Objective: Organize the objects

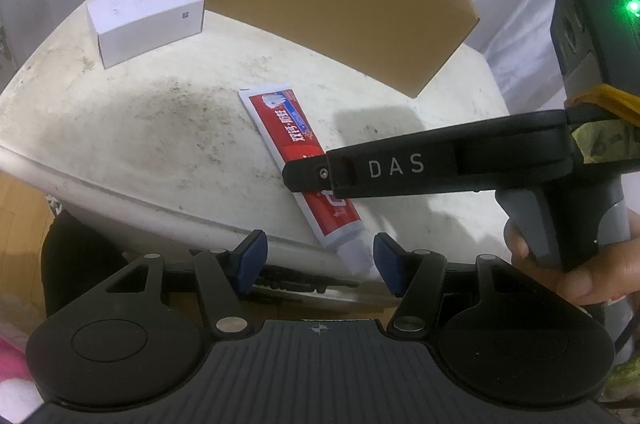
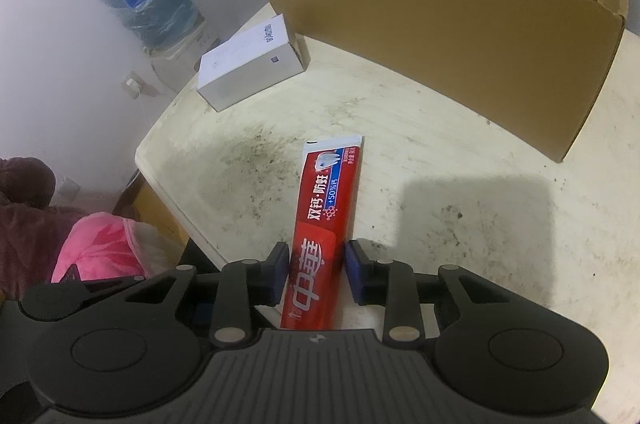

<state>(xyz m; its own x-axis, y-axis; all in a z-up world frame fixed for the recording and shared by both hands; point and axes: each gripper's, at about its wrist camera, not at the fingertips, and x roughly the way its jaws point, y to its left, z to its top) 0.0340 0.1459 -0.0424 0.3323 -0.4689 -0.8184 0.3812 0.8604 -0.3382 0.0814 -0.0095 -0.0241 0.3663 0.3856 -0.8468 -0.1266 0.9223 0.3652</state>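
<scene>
Jaws of the right gripper (image 2: 316, 274) pinch the toothpaste tube (image 2: 324, 224) lying on the table (image 2: 460, 224); lift it level toward the cardboard box (image 2: 440, 36), while the left gripper (image 1: 316, 262) waits part-open, empty.

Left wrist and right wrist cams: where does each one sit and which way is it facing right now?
Left wrist: on the left gripper, angled down over the table edge; shows its open blue pads, the right gripper and a hand.
Right wrist: on the right gripper, angled down along the toothpaste tube it clamps; only its own fingers show.
Shared: toothpaste tube, white box, cardboard box.
</scene>
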